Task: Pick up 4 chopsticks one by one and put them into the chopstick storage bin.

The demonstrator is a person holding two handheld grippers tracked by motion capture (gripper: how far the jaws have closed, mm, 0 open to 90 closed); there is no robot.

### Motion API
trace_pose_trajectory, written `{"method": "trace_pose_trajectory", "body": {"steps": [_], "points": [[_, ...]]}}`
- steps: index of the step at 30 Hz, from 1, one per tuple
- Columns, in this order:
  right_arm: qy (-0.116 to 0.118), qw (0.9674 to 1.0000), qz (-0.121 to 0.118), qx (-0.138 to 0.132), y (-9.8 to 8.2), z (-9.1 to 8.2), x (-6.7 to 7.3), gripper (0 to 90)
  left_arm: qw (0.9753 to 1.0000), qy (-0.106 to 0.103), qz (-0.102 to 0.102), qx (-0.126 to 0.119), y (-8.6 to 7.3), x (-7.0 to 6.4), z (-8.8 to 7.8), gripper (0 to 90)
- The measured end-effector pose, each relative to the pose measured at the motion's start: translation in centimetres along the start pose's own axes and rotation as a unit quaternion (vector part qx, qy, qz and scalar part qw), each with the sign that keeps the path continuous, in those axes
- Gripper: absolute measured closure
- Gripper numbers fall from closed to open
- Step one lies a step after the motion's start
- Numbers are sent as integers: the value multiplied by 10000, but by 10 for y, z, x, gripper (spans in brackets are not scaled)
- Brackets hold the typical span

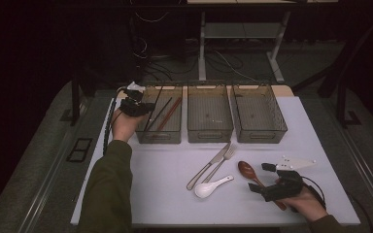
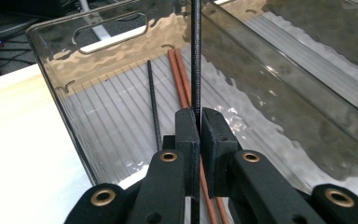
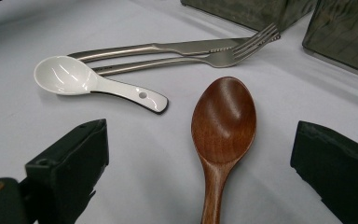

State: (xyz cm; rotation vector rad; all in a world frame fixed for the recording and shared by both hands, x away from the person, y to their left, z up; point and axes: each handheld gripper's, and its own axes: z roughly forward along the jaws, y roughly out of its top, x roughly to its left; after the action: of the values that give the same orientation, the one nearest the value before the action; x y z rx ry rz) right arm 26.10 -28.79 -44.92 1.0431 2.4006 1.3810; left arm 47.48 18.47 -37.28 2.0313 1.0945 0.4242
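My left gripper (image 1: 137, 106) is over the near-left end of the left bin (image 1: 159, 137), shut on a black chopstick (image 2: 196, 56) that runs straight up between its jaws. In the bin (image 2: 98, 32) lie a second black chopstick (image 2: 154, 98) and a pair of red-brown chopsticks (image 2: 181, 79). My right gripper (image 1: 261, 178) rests low at the front right of the table, open. A wooden spoon (image 1: 246, 170) lies between its spread jaws, untouched; its bowl (image 3: 223, 116) points away from the gripper (image 3: 198, 156).
A white ceramic spoon (image 1: 209, 188) (image 3: 70, 77), a steel knife (image 1: 209, 165) (image 3: 168, 47) and a fork (image 1: 222, 162) (image 3: 214, 58) lie mid-table. A middle bin (image 1: 210, 133) and a right bin (image 1: 260, 136) stand behind them. The table's front edge is close to the right hand.
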Motion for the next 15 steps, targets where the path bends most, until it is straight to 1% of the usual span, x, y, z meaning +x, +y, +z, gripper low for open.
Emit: {"method": "trace_pose_trajectory", "body": {"steps": [2, 3, 4, 5, 7, 12, 15], "points": [[1, 10000, -2, -2, 0, 0, 0, 40, 9999, 88, -78, -20, 0, 1, 2, 832], [4, 10000, 8, -3, 0, 0, 0, 40, 9999, 128, -96, -28, 0, 2, 3, 773], [7, 10000, 3, -6, 0, 0, 0, 40, 9998, 176, -107, -16, -1, 2, 3, 738], [8, 10000, 7, -4, 0, -1, 0, 40, 9997, 199, -109, -21, -1, 2, 3, 729], [14, 10000, 9, -2, 0, -1, 0, 40, 9997, 195, -110, -25, -1, 2, 2, 705], [12, 10000, 4, -6, 0, -1, 0, 40, 9997, 126, -139, -168, 1, 0, 0, 660], [8, 10000, 9, -5, 0, -1, 0, 40, 9997, 92, -66, -230, 3, -3, -3, 633]]}}
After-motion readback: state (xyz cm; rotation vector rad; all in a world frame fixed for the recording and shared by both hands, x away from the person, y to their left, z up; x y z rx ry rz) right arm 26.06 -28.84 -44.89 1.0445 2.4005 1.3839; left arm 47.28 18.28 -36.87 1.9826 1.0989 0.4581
